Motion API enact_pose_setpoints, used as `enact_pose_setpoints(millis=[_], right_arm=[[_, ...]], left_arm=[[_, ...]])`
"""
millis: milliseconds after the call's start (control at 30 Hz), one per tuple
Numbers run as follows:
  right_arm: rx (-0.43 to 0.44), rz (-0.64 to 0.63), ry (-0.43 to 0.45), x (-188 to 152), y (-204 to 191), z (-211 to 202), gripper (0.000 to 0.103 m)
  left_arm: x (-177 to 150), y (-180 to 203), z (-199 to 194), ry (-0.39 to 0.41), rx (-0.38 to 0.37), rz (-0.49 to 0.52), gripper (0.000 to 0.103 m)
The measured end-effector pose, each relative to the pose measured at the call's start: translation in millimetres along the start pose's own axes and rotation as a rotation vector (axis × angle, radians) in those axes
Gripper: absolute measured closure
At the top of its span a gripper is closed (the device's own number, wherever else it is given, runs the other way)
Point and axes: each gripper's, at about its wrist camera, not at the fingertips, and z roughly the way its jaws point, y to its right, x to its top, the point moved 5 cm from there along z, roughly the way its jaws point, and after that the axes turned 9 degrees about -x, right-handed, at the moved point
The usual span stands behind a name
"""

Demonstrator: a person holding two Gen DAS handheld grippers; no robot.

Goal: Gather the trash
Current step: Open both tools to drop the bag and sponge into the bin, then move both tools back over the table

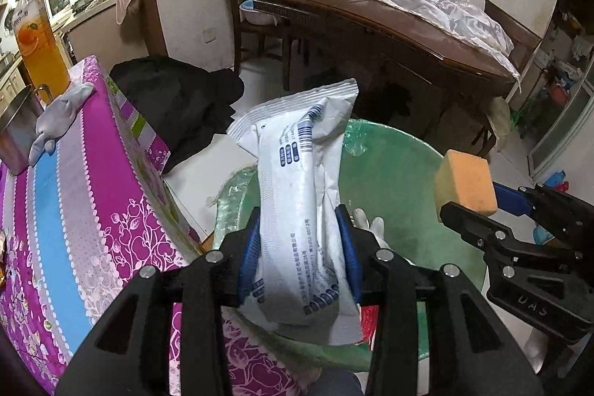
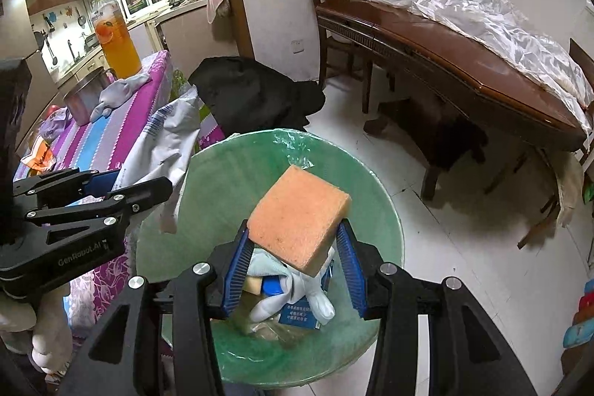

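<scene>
Bin (image 2: 375,210) holding glove (image 2: 315,299) and carton (image 2: 297,316), left gripper (image 1: 300,240) clamping wrapper (image 1: 297,180), right gripper (image 2: 297,258) clamping sponge (image 2: 297,218)

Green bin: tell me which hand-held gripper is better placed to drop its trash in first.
Right. The right hand-held gripper holds the orange sponge directly above the green bin opening. The left hand-held gripper's white packet hangs nearer the bin's rim, beside the purple tablecloth.
</scene>
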Motion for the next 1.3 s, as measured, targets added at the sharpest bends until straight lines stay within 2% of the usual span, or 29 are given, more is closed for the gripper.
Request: enact_pose_setpoints(millis=[67, 167, 367, 500, 633, 733, 800, 900, 967, 1033, 1133, 1300], right_arm=[[-0.005, 0.006, 0.006, 2, 1, 0, 0.046], [-0.014, 0.015, 0.016, 2, 5, -2, 0.043], [-0.013, 0.034, 0.084, 5, 5, -20, 0.041], [-0.015, 0.046, 0.235, 6, -13, -61, 0.036], [0.037, 0.030, 0.381, -3, -54, -104, 0.026], [0.096, 0.010, 0.440, -13, -86, -124, 0.021], [0.156, -0.005, 0.461, -19, -113, -134, 0.021], [0.227, -0.062, 0.501, -28, -157, -150, 0.020], [0.248, -0.097, 0.547, -33, -184, -163, 0.012], [0.269, -0.124, 0.603, -37, -208, -176, 0.008], [0.323, -0.188, 0.659, -45, -251, -189, 0.007], [0.400, -0.293, 0.650, -62, -319, -191, 0.007]], left_arm=[[1, -2, -1, 0.005, 0.011, 0.000, 0.049], [2, -7, -2, 0.017, 0.019, -0.014, 0.039], [1, -16, -9, 0.032, 0.024, -0.036, 0.038], [-4, -27, -36, 0.104, 0.042, -0.049, 0.038], [-18, -47, -80, 0.220, 0.093, -0.063, 0.037], [-36, -70, -113, 0.295, 0.119, -0.084, 0.037], [-50, -89, -137, 0.337, 0.141, -0.110, 0.034], [-76, -116, -175, 0.404, 0.265, -0.112, 0.028], [-93, -136, -196, 0.436, 0.343, -0.129, 0.025], [-109, -157, -214, 0.456, 0.381, -0.167, 0.025], [-141, -203, -242, 0.469, 0.456, -0.262, 0.023], [-179, -267, -275, 0.469, 0.506, -0.424, 0.023]])
